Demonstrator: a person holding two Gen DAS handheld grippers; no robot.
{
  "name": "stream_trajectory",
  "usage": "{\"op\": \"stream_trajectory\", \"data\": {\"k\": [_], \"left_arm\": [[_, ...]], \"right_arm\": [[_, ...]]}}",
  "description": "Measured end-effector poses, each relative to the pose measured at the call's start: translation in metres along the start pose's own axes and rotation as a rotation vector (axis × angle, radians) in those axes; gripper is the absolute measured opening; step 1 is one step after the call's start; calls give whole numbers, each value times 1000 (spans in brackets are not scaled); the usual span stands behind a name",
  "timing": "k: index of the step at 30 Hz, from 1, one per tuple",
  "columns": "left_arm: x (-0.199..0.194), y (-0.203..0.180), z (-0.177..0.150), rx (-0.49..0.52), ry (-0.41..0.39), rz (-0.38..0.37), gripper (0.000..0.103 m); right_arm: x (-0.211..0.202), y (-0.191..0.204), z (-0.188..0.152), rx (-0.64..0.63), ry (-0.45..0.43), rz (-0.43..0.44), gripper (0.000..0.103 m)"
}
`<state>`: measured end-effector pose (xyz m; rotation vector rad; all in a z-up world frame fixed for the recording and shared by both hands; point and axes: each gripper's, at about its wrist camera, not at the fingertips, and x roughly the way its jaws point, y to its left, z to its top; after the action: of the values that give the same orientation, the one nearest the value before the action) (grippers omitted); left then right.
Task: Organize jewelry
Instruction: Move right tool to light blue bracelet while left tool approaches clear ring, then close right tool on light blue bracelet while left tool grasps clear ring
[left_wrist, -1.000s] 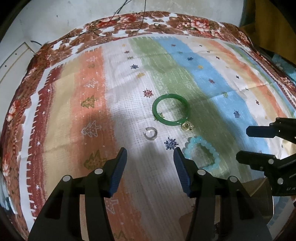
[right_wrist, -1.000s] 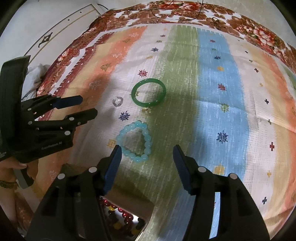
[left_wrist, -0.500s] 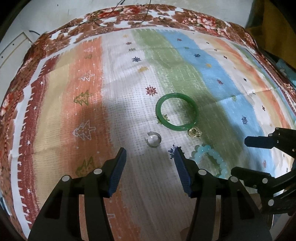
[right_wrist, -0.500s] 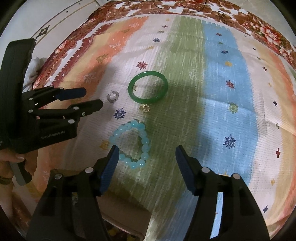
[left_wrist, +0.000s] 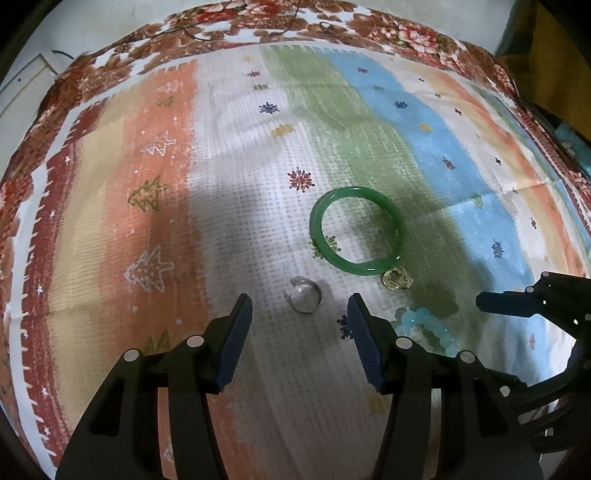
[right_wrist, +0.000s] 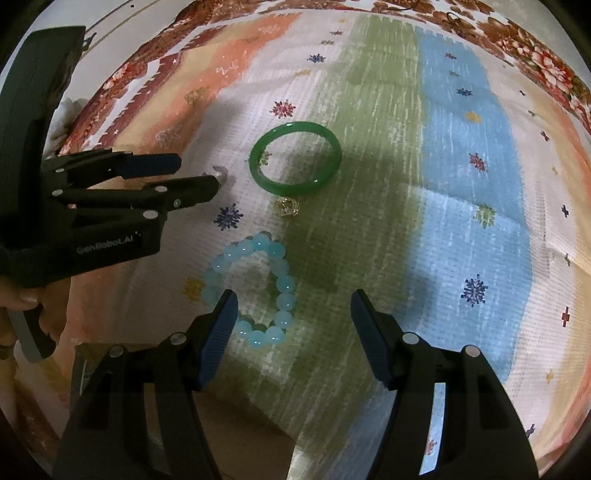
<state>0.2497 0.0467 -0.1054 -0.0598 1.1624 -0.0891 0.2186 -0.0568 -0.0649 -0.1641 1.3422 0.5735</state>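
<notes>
My left gripper (left_wrist: 299, 328) has its fingers (left_wrist: 236, 339) spread wide and grasping nothing. The silver ring (left_wrist: 303, 300) lies on the white stripe of the striped cloth (left_wrist: 236, 155) just ahead of the gap between them, near the frame's middle. Up and to the right lies the green bangle (left_wrist: 357, 236), with a small gold ring (left_wrist: 397, 278) touching its lower rim. Lower right, the pale blue bead bracelet (left_wrist: 424, 321) is partly hidden behind my right-side finger. At the far right edge, my right gripper (right_wrist: 291, 325) shows its fingers (right_wrist: 216, 334) released too; in its own view the bead bracelet sits by the left one. Nothing blocks the silver ring.
</notes>
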Motion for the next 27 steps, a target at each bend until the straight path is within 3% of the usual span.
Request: {"op": "stream_trajectory", "data": {"k": [5, 11, 12, 15, 16, 18, 19, 21, 27], "left_arm": [[9, 5, 3, -12, 15, -7, 54], [19, 3, 5, 2, 32, 3, 52], [21, 3, 5, 7, 32, 8, 52], [22, 2, 4, 24, 26, 18, 48], [22, 2, 4, 30, 25, 25, 43], [22, 3, 4, 37, 23, 33, 29], [21, 3, 4, 38, 25, 36, 20], [21, 3, 4, 41, 26, 35, 20], [16, 7, 2, 20, 17, 15, 20]], "right_arm": [[8, -1, 1, -4, 18, -7, 64], [17, 1, 3, -24, 37, -28, 56], [17, 0, 3, -25, 38, -36, 51], [18, -1, 3, -30, 37, -56, 43], [18, -1, 3, -29, 38, -57, 41], [18, -1, 2, -34, 39, -61, 26], [19, -1, 2, -35, 41, -58, 23], [19, 1, 2, -42, 44, -49, 13], [15, -1, 1, -38, 37, -41, 13]]}}
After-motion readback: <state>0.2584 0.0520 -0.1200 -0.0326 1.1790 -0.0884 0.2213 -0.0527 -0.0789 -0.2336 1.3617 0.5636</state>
